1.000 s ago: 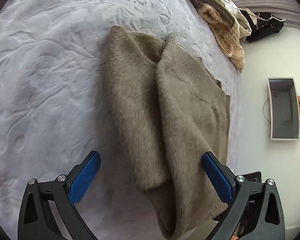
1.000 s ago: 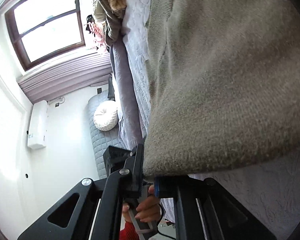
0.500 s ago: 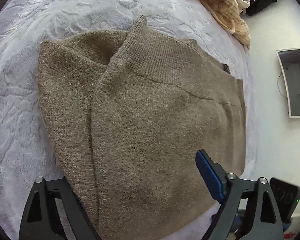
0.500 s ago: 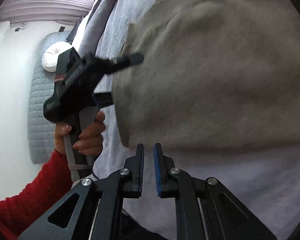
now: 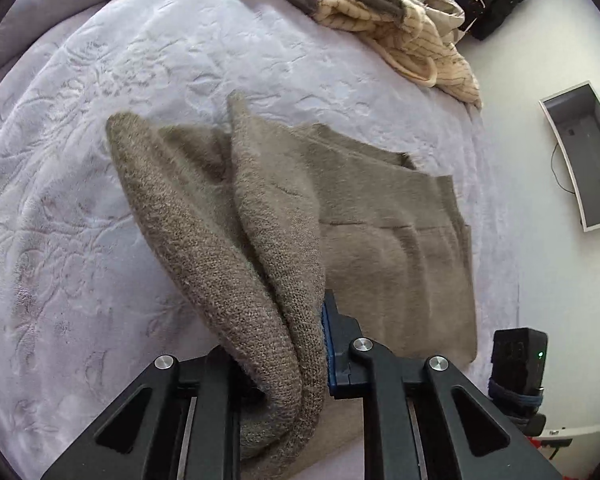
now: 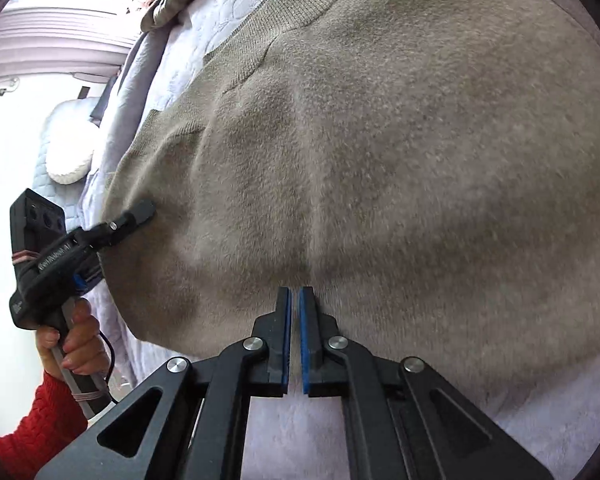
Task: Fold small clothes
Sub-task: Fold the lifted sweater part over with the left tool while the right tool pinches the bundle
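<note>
Left tool (image 5: 284, 344) pinches sweater (image 5: 380, 240)'s lifted fold.

Bed (image 5: 100, 160) lying bare and passable left of the brown sweater (image 5: 380, 220). Clothes pile (image 5: 400, 32) blocking the far corner. Raised sweater fold crowding the left gripper (image 5: 284, 344). Right gripper (image 6: 294, 320), jaws nearly together, sitting on the sweater edge.

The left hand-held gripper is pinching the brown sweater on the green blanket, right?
Not quite: the blanket is pale lavender, not green, as the left wrist view shows. The left hand-held gripper is indeed pinching the brown sweater.
</note>
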Available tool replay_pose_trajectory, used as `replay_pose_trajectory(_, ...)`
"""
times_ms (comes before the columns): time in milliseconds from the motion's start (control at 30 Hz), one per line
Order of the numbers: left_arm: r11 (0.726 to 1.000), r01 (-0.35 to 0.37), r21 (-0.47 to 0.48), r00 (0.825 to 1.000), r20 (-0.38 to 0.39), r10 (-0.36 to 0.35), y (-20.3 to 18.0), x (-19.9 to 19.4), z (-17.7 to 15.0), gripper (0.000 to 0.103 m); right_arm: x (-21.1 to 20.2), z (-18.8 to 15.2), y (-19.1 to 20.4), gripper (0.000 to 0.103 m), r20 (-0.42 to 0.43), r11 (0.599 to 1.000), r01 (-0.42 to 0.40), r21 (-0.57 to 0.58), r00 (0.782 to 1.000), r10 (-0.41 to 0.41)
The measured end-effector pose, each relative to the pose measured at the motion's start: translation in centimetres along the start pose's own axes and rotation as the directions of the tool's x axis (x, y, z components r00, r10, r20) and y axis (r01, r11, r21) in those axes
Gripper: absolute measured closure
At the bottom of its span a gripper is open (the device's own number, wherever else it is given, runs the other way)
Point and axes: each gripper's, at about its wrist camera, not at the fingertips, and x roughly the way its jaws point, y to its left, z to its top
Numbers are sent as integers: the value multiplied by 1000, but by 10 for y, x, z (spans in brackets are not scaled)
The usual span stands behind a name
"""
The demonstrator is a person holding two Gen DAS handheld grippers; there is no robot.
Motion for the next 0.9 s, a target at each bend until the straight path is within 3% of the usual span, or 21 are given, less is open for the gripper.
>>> replay_pose_trajectory(200,998,35,61,999,34,-37,-71,-6,11,85,-49,-9,-27,97,57,997,-57,47,997,54)
replay_pose_trajectory(433,973,-50,227,999,16,48,-180,32,17,85,-108,-14,-81,97,163,988,-99,115,983,79)
replay_pose_trajectory(633,900,-201,387,974,-14,224,-260,124,5,85,-121,-1,-131,97,222,964,-153,220,969,103)
replay_pose_trajectory(700,855,-270,442,948,-35,317,-273,162,-7,85,-118,0,-149,97,213,953,-168,254,970,114)
replay_pose_trajectory(767,813,-312,491,930,-15,366,-282,175,-21,84,-112,1,-159,97,211,938,-204,281,966,147)
replay_pose_trajectory(800,794,-322,515,929,12,369,-288,172,-27,84,-114,0,-163,97,212,935,-213,283,965,155)
replay_pose_trajectory(900,788,-256,559,959,47,279,-303,146,-39,84,-120,-3,-169,97,218,931,-235,279,960,177)
